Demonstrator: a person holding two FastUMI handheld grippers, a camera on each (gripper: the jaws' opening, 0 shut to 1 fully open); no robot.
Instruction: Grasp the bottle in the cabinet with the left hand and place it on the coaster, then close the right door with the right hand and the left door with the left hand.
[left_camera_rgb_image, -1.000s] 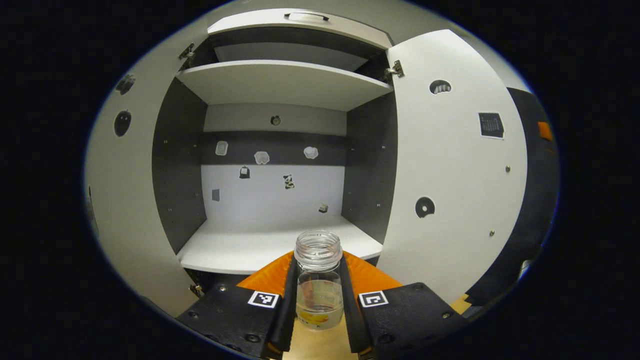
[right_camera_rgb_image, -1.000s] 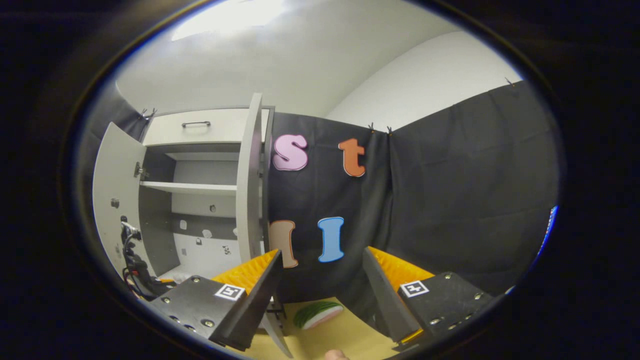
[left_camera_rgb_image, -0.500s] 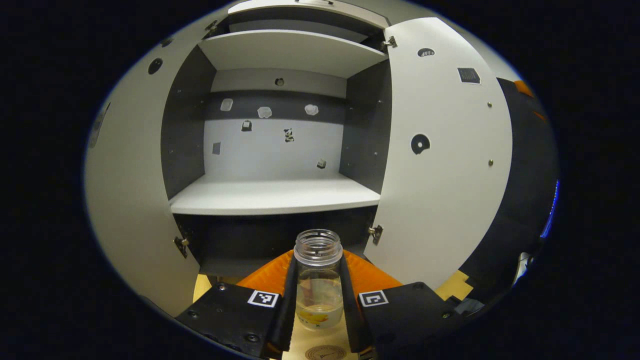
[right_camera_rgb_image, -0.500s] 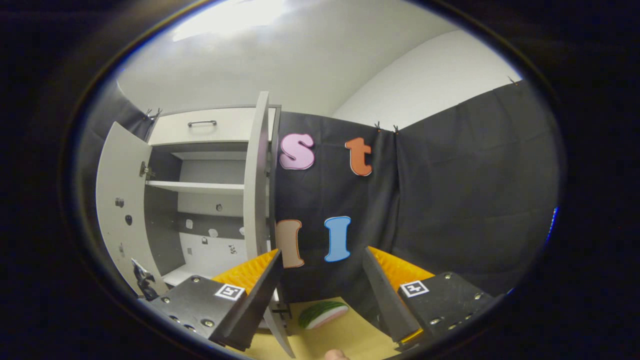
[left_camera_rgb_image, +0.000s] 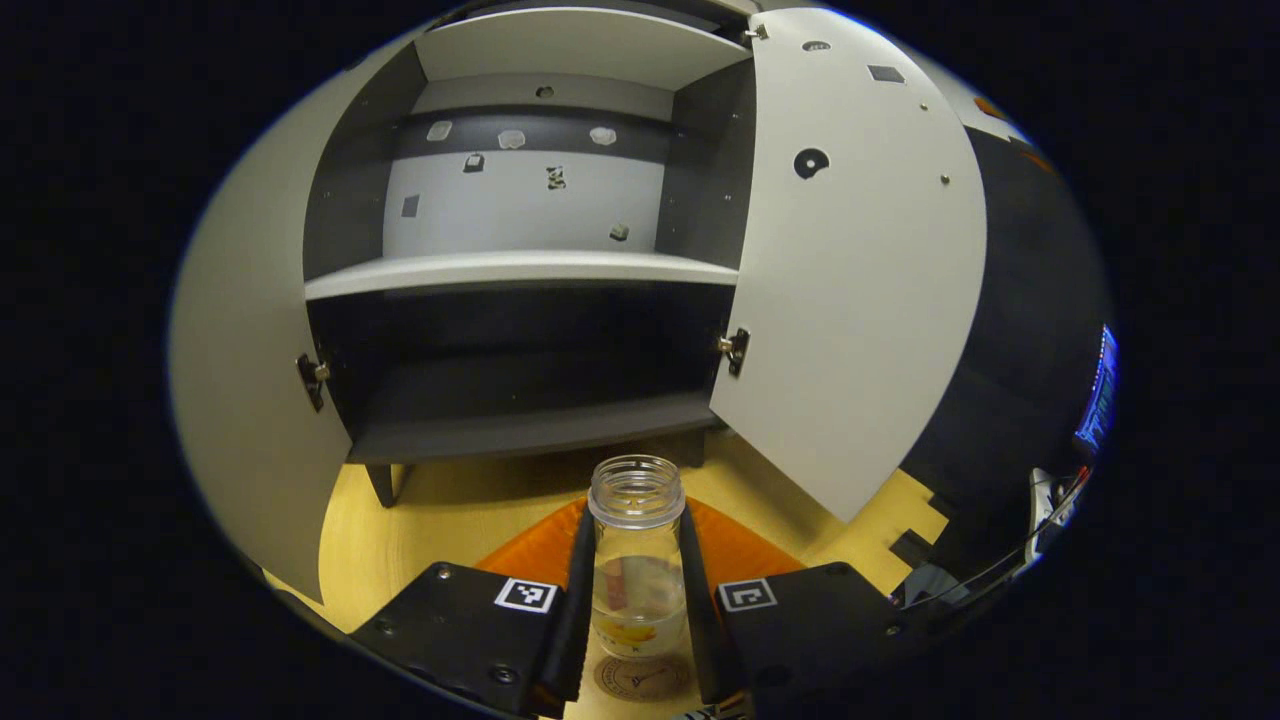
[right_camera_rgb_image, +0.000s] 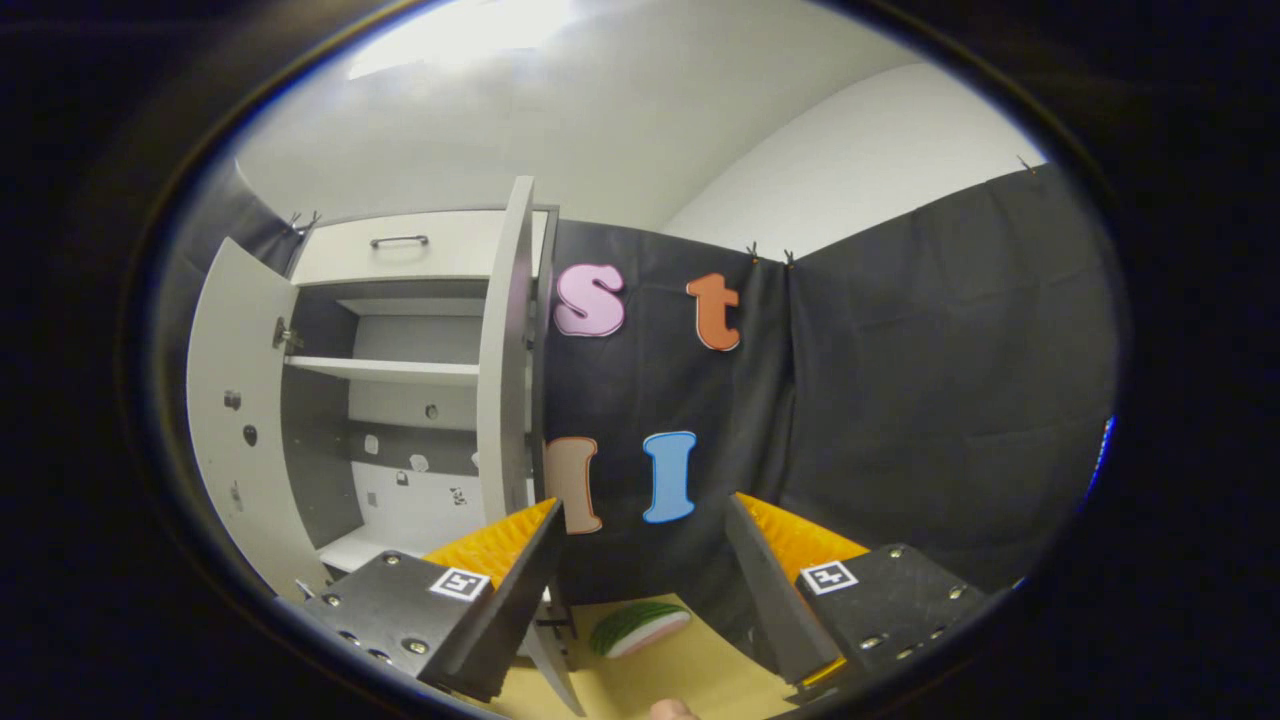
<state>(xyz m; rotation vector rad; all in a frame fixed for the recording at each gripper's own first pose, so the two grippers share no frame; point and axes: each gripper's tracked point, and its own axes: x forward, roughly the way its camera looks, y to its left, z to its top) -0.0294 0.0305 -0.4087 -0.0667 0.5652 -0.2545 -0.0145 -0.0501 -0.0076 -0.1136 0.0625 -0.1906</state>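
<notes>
**Bottle over the coaster, both doors wide open**

The left gripper (left_camera_rgb_image: 636, 600) has the bottle (left_camera_rgb_image: 637, 560) clamped between both fingers, pinching the body just under the neck. It hangs in front of the cabinet (left_camera_rgb_image: 520, 270), out over the table (left_camera_rgb_image: 450, 510), and the coaster (left_camera_rgb_image: 640, 678) sits right beneath its base. Whether the base touches it, I cannot tell.

It's clear, open-topped, with a little liquid in the bottom, so it looks light but stiff-walled and likely slick. Keep it upright or that liquid tips out. A mid-body hold below the neck looks right: the shoulder stops it sliding through.

Over to the right gripper (right_camera_rgb_image: 640, 590): jaws spread wide, holding nothing, facing the booth wall with the right door (right_camera_rgb_image: 505, 350) edge-on at its left. The left door (right_camera_rgb_image: 230, 400) stands open further left. A green slice-shaped thing (right_camera_rgb_image: 640, 628) lies on the table near it.
</notes>
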